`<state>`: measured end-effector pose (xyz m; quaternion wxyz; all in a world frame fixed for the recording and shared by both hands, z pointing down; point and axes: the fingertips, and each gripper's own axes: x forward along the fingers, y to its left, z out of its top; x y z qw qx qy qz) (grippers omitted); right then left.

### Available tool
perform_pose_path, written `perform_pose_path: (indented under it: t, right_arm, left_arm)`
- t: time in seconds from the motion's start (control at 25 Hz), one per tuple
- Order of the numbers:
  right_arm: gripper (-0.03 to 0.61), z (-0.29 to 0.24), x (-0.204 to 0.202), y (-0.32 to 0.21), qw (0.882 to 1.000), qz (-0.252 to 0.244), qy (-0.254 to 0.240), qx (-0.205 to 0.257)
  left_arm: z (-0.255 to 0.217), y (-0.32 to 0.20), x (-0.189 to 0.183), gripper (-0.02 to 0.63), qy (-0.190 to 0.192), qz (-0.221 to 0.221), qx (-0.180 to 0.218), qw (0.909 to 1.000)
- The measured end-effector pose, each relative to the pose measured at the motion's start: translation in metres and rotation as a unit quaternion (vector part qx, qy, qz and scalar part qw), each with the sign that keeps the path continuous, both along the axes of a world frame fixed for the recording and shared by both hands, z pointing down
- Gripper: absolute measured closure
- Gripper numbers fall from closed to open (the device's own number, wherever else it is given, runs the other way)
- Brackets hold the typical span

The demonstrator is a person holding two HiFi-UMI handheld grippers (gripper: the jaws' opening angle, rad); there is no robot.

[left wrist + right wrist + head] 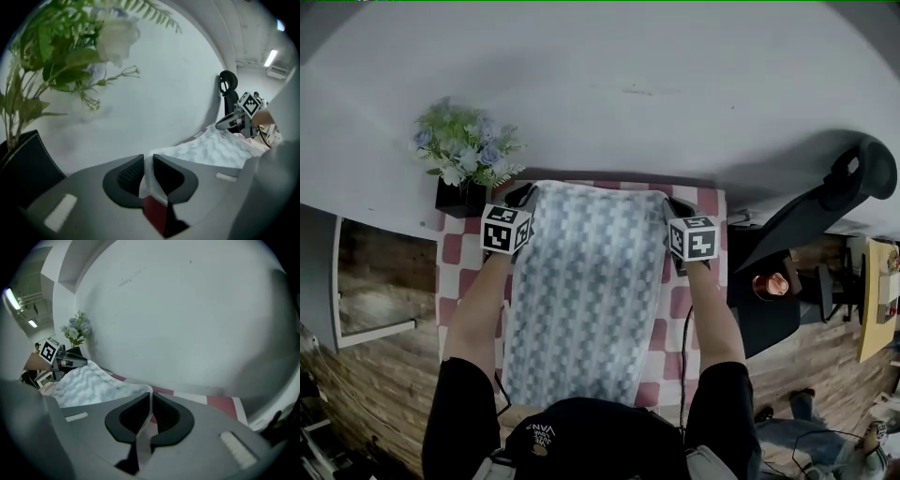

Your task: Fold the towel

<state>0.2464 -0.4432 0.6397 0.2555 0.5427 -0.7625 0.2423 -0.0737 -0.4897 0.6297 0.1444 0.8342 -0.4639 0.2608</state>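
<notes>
a head view looks steeply down on a grey and white patterned towel [581, 291] spread over a red and white checked cloth [455, 258]. the towel's long axis runs straight away from the person, from a near edge just below the person's chest to a far edge close to a pale wall. the left gripper [525, 197] has the far left corner and the right gripper [675, 211] has the far right corner, so the two hands stand level with each other at the far end, with the whole width of the towel stretched between them. in the left gripper view the jaws are pressed together on a fold of white cloth that stands up between the pads. in the right gripper view the jaws likewise pinch a thin edge of the towel. a black pot of flowers [461, 192] sits just beside the left gripper, on its outer side. everything else of the towel lies on the person's side of the fingers, so a fold would likely carry the held far edge back along that long axis toward the near edge, both hands moving together.
</notes>
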Motion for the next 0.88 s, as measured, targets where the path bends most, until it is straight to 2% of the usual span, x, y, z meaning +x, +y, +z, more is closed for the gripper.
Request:
perform_pose_path:
  t: [0.08, 0.2, 0.32, 0.56, 0.72, 0.88]
  right_arm:
    - [0.544, 0.009, 0.002, 0.001, 1.0, 0.014, 0.004, -0.016]
    - [0.467, 0.01, 0.009, 0.007, 0.999, 0.038, 0.0, -0.018]
    - [0.443, -0.004, 0.013, 0.019, 0.998, 0.055, -0.011, -0.002]
    - [0.443, -0.04, 0.002, 0.069, 0.997, 0.06, -0.034, 0.036]
    - [0.443, -0.059, -0.017, 0.118, 0.996, 0.054, -0.049, 0.055]
    - [0.443, -0.069, -0.042, 0.174, 0.996, 0.036, -0.036, 0.074]
  left_arm:
    - [0.006, -0.002, -0.006, 0.552, -0.001, -0.014, -0.013, 0.9998]
    - [0.003, 0.0, -0.018, 0.436, 0.012, -0.036, -0.018, 0.9991]
    - [-0.01, 0.014, -0.024, 0.431, 0.022, -0.032, -0.015, 0.9991]
    - [-0.031, 0.06, -0.023, 0.431, 0.035, -0.001, 0.003, 0.9994]
    - [-0.04, 0.104, -0.026, 0.431, 0.042, 0.019, 0.008, 0.9989]
    - [-0.048, 0.154, -0.035, 0.431, 0.046, 0.032, 0.018, 0.9982]
